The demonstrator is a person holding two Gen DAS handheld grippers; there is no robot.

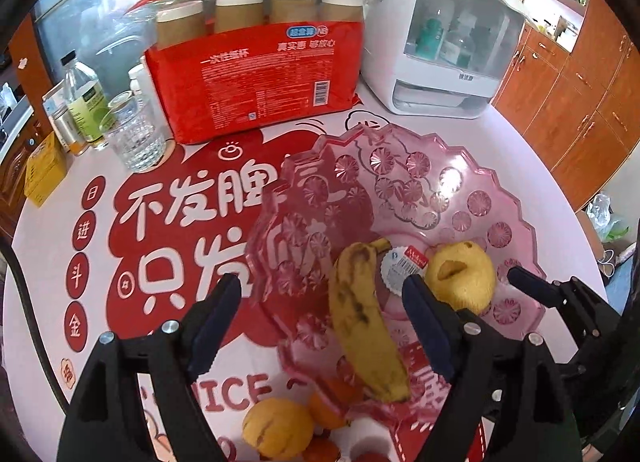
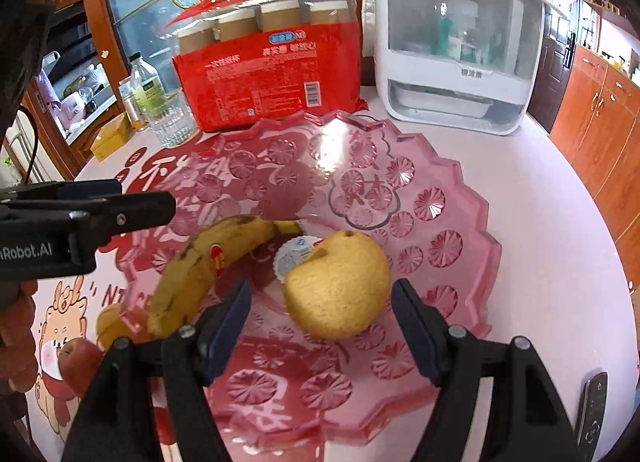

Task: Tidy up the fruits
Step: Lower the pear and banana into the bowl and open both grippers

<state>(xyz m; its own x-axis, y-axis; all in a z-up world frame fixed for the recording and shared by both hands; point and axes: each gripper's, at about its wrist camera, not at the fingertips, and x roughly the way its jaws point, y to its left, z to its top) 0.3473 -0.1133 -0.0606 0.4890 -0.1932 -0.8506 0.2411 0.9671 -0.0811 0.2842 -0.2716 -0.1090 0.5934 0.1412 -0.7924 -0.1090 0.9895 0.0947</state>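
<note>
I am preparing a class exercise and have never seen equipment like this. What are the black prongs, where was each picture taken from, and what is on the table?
No robot: a person holds a two-finger tool in each hand, each carrying a camera looking along its fingers. The left tool and right tool both stand open, holding nothing. Below them a pink glass dish holds a banana and a yellow pear. More fruit lies on the table beside the dish. Behind stand a red pack of paper cups and a drinking glass.
</note>
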